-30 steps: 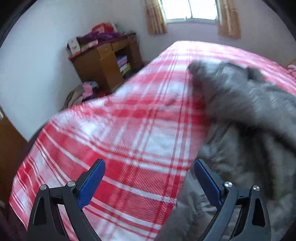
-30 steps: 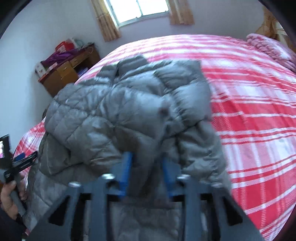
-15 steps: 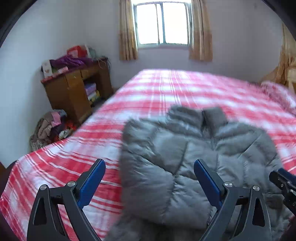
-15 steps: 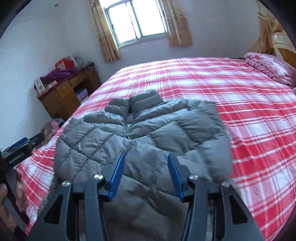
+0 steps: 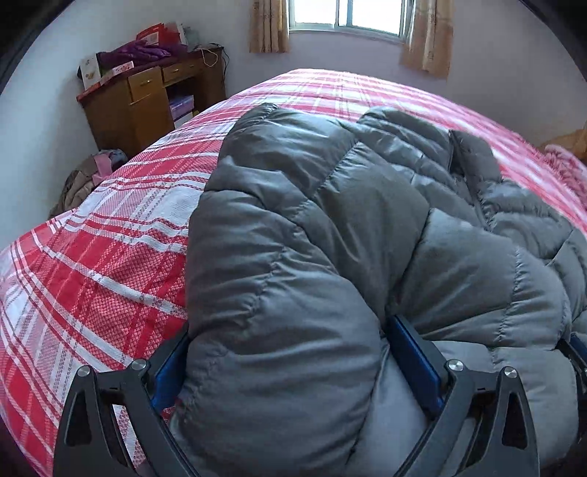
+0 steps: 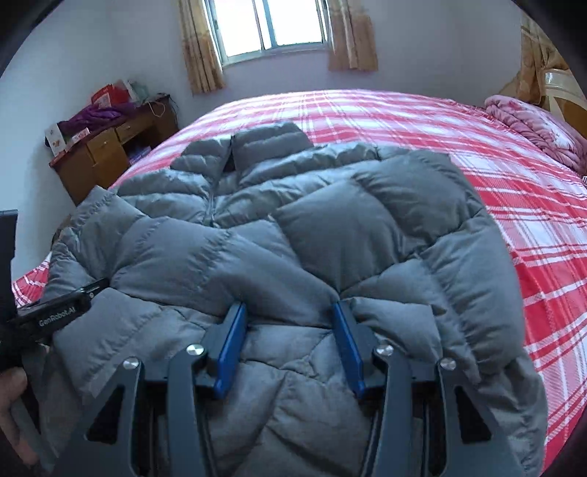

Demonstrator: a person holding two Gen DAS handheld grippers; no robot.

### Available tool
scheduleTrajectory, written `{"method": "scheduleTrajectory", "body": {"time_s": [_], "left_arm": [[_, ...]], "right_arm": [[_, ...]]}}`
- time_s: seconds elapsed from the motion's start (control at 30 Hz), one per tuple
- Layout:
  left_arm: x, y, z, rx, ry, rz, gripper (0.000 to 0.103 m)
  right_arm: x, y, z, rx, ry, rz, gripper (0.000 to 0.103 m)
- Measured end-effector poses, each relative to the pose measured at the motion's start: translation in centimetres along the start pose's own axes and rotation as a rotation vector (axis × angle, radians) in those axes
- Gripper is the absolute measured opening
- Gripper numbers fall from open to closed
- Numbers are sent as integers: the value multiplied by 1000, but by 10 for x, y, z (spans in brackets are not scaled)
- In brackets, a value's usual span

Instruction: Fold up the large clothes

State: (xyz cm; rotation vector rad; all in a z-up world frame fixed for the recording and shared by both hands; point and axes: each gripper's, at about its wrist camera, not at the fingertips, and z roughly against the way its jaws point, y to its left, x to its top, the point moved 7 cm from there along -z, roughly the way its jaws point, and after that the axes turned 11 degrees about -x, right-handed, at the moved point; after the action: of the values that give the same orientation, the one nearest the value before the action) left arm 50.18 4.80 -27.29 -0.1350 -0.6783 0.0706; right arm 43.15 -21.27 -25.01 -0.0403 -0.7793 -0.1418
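A grey quilted puffer jacket [image 6: 293, 227] lies on the red plaid bed [image 6: 495, 154], collar towards the window, both sleeves folded in over its front. In the left wrist view the jacket [image 5: 330, 238] fills the frame. My left gripper [image 5: 290, 352] is open, its blue fingers [image 5: 414, 363] standing on either side of the folded left sleeve. My right gripper [image 6: 290, 330] is open, its blue fingers [image 6: 231, 341] resting on the jacket's lower front by the folded right sleeve. The left gripper also shows at the left edge of the right wrist view [image 6: 55, 312].
A wooden desk [image 5: 146, 99] piled with things stands by the wall left of the bed, with clothes on the floor [image 5: 88, 176] beside it. A pink quilt [image 6: 535, 124] lies at the bed's far right. A curtained window [image 6: 271, 25] is behind.
The right gripper let go of the jacket and opened. The left gripper swung from the bare bedspread over to the jacket and now straddles the left sleeve. Both grippers came lower and closer.
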Motion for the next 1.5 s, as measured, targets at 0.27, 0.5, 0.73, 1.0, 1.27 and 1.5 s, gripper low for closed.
{"method": "scheduleTrajectory", "body": {"time_s": [0.27,0.5,0.73,1.0,1.27,1.5], "left_arm": [[0,-5,-9,33,13,-12,102],[2,-3,-6,23,18,-10,102],[37,9,79,-13,-54,-43,102],[109,21,37,46,-104,56,102],[91,15,-50,114,22,21,102],[76,16,-60,106,-12,26,102]], "right_arm": [[-5,2,-8,-9,29,8,52],[-7,4,-9,-22,32,19,52],[11,2,22,43,22,43,72],[93,-53,18,-118,-126,10,72],[91,-77,-49,-140,-32,78,72],[74,-82,-68,-126,-4,77,72]]}}
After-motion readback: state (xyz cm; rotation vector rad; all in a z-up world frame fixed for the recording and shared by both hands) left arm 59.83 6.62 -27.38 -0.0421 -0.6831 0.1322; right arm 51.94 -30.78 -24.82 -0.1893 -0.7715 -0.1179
